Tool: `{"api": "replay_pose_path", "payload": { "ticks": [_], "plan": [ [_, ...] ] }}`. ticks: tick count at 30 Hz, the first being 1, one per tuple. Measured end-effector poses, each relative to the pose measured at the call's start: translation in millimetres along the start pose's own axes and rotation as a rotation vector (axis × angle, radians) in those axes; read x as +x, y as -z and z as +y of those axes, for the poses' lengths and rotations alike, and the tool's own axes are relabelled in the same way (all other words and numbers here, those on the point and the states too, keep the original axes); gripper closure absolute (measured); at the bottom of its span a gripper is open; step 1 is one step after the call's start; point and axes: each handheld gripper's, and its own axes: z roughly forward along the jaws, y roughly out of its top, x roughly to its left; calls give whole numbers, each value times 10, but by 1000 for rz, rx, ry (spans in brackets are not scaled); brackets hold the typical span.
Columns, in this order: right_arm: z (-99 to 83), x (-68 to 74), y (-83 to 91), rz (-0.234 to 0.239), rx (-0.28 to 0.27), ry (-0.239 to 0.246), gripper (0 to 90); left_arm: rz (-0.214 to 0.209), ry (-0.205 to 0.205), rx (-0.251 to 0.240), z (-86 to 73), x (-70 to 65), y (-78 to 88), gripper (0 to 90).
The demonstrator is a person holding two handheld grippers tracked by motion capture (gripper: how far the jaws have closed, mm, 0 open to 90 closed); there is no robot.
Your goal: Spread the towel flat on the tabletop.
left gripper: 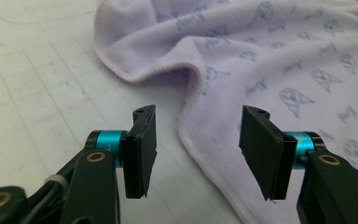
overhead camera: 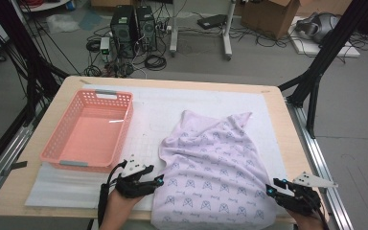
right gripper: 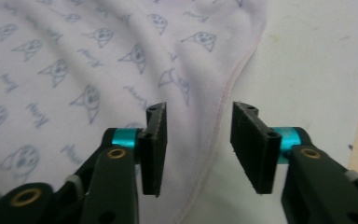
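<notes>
There is one soft, light purple cloth with little blue animal faces printed on it (overhead camera: 215,172), and it lies rumpled on the near right part of the table, hanging a bit over the near edge. There is one pink plastic basket with holes in its sides (overhead camera: 57,139), and it sits well to the left of the cloth. There are two black grippers. The left gripper (overhead camera: 159,181) is at the cloth's near left edge with its jaws spread apart, and in the left gripper view (left gripper: 196,149) the hem runs through the gap with neither pad pressing on it. The right gripper (overhead camera: 272,187) is at the cloth's near right edge, jaws spread too, hem in the gap, not pinched (right gripper: 196,147). Everything rests on one white padded mat (overhead camera: 153,110) on a light wooden table (overhead camera: 278,110). Behind the table, on the grey floor, stand two black computer towers (overhead camera: 134,31), many cables and one brown cardboard box (overhead camera: 270,17).
</notes>
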Motion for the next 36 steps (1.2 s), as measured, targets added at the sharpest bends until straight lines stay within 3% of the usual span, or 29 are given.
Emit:
{"api": "replay_pose_path", "payload": {
  "ticks": [5, 8, 10, 11, 12, 13, 14, 15, 19, 23, 28, 30, 34, 36],
  "plan": [
    [79, -18, -157, -55, 18, -37, 444, -5, 2, 24, 68, 8, -178, 453],
    [116, -14, -254, -73, 40, -32, 464, -7, -36, 59, 71, -56, -241, 454],
    [121, -1, -303, -66, 57, -28, 549, -16, -65, 81, 69, -99, -259, 515],
    [121, 11, -301, -74, 57, -12, 613, -15, -104, 101, 67, -134, -265, 600],
    [117, 3, -282, -50, 59, -8, 736, 5, -121, 99, 60, -167, -260, 702],
    [106, -3, -267, -29, 61, -12, 792, 10, -112, 103, 57, -174, -244, 826],
    [91, -8, -254, -14, 59, -12, 853, 5, -90, 104, 48, -166, -228, 852],
    [79, -5, -235, 2, 60, -17, 858, 0, -77, 103, 39, -159, -211, 860],
    [30, -24, -164, 31, 55, -26, 864, -22, -30, 116, -26, -138, -40, 870],
    [38, -2, -153, 67, 42, -21, 863, -26, -13, 110, -87, -122, 149, 870],
    [43, 131, -156, 78, 74, 25, 867, -60, 13, 99, -192, -106, 283, 862],
    [6, 146, -99, 68, 91, 49, 871, -54, 11, 99, -191, -101, 289, 851],
    [-118, 138, 72, 38, 125, 47, 873, -65, 68, 68, -179, -40, 275, 692],
    [-171, 129, 138, 45, 124, 48, 871, -71, 85, 48, -156, -33, 235, 608]
  ]
}}
